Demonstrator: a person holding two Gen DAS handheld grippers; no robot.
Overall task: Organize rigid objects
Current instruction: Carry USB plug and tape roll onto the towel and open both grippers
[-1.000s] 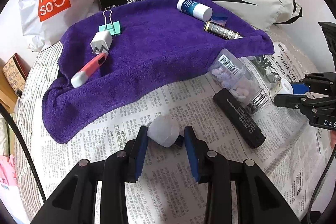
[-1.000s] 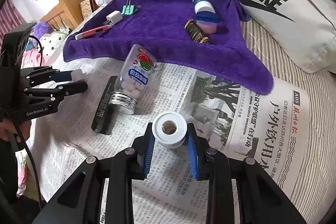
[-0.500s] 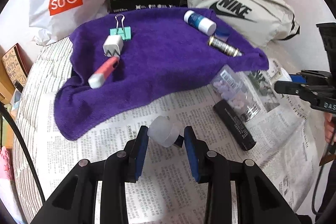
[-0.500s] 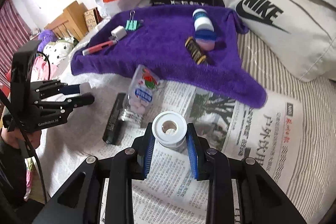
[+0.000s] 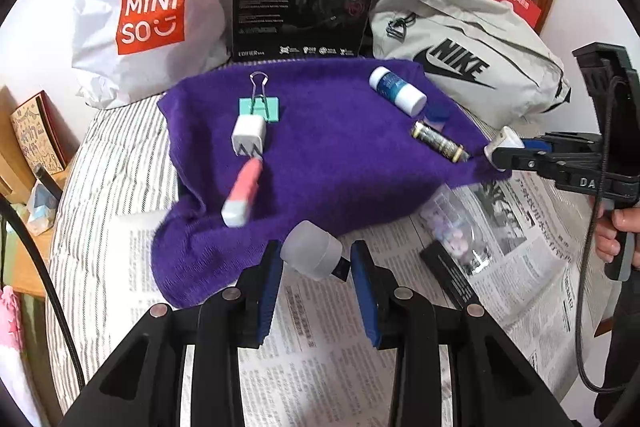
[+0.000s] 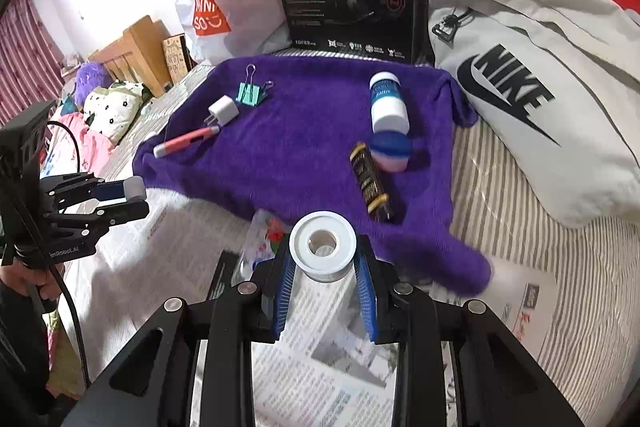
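The left hand-held gripper [image 5: 316,261] is clamped on a frosted cap [image 5: 311,254], the right hand-held gripper [image 6: 323,263] on a white tape roll [image 6: 322,246]; both are above the newspaper [image 6: 328,359], near the purple towel [image 6: 304,131].

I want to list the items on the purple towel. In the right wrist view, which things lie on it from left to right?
Pink utility knife → white charger plug → green binder clip → black and gold tube → blue bottle with white cap.
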